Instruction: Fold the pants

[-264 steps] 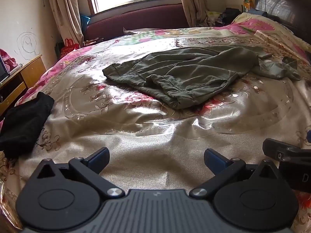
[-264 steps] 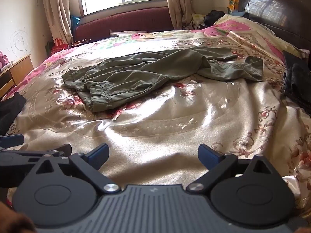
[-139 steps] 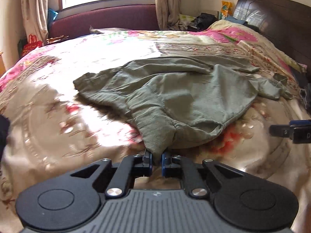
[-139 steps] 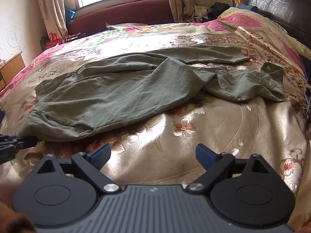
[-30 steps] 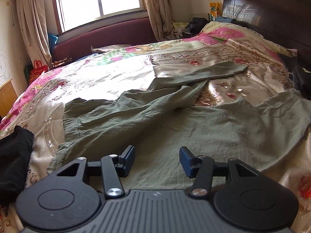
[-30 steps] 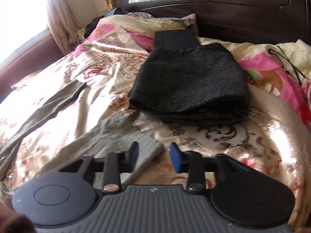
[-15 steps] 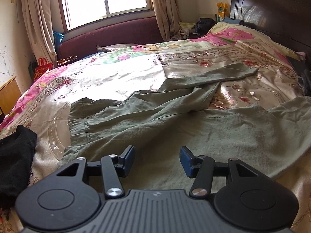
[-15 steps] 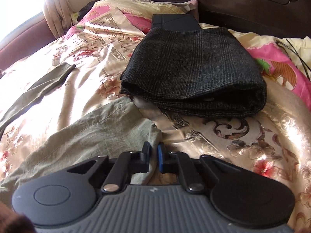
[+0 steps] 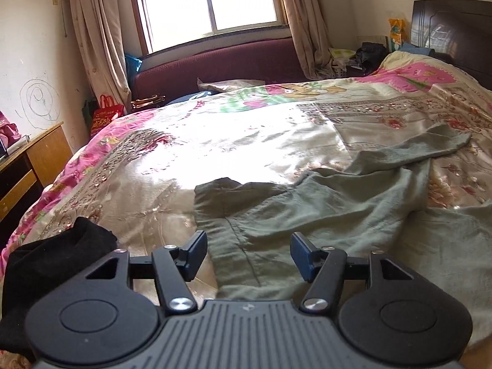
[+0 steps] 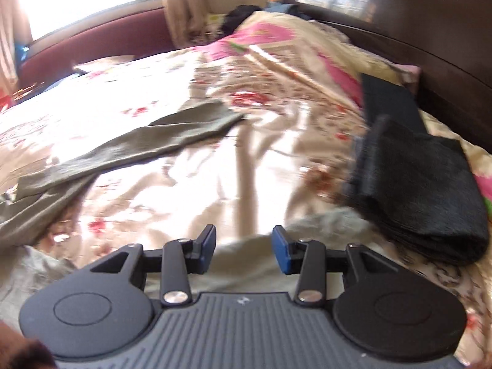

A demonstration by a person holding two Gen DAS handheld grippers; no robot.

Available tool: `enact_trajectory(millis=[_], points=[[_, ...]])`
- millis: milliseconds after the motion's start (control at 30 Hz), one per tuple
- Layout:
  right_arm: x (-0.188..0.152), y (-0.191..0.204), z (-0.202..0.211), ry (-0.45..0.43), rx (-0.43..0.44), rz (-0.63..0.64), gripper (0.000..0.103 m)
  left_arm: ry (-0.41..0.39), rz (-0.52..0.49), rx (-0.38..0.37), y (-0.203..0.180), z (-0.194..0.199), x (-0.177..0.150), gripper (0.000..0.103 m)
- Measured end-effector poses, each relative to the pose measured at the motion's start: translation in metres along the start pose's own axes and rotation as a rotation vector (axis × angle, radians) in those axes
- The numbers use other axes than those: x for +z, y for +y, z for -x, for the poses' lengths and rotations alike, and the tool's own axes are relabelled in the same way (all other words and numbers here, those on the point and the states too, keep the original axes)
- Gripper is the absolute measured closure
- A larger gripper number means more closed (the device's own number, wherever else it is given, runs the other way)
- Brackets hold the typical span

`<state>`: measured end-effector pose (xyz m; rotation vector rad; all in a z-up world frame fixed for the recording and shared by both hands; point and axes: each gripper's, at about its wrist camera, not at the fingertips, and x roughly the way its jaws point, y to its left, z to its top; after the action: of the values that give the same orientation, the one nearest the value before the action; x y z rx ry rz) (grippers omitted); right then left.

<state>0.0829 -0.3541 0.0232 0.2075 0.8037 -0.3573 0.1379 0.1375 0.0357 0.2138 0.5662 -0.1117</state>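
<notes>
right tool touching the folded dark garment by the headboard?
Apart. The right wrist view shows the right tool open over green pants, with patterned bedspread visible between its fingertips and the dark garment.

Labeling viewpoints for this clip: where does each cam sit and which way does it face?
Left wrist: rides the left tongs, open, low over the green pants; faces the window across the bed.
Right wrist: rides the right tongs, open, above a pants edge; faces the headboard and a folded dark garment; image blurred.
Shared: pants, floral bedspread, maroon sofa.
</notes>
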Motion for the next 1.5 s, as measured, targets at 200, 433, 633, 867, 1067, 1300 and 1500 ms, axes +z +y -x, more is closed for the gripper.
enact_trajectory(millis=[200,433,633,867,1067,1300,1500], points=[[0.029,0.121,-0.065,0.029,0.225,0.275,0.057,0.064,-0.093,-0.015,0.030,-0.077,0.039,0.024],[0.055,0.243,-0.112,0.067,0.447,0.825,0.050,0.130,-0.292,-0.102,0.027,-0.137,0.067,0.025],[0.060,0.293,-0.156,0.118,0.451,1.091,0.042,0.195,-0.331,-0.181,0.021,-0.159,0.061,0.032],[0.068,0.290,-0.178,0.166,0.394,1.009,0.095,0.216,-0.425,-0.173,0.019,-0.164,0.055,0.031],[0.084,0.282,-0.171,0.146,0.347,0.935,0.100,0.315,-0.423,-0.181,0.016,-0.191,0.060,0.067],[0.105,0.263,-0.129,0.063,0.346,0.851,0.101,0.218,-0.413,-0.173,0.016,-0.144,0.074,0.079],[0.106,0.217,-0.041,-0.039,0.383,0.772,0.101,0.085,-0.362,-0.225,0.025,-0.052,0.079,0.079]])
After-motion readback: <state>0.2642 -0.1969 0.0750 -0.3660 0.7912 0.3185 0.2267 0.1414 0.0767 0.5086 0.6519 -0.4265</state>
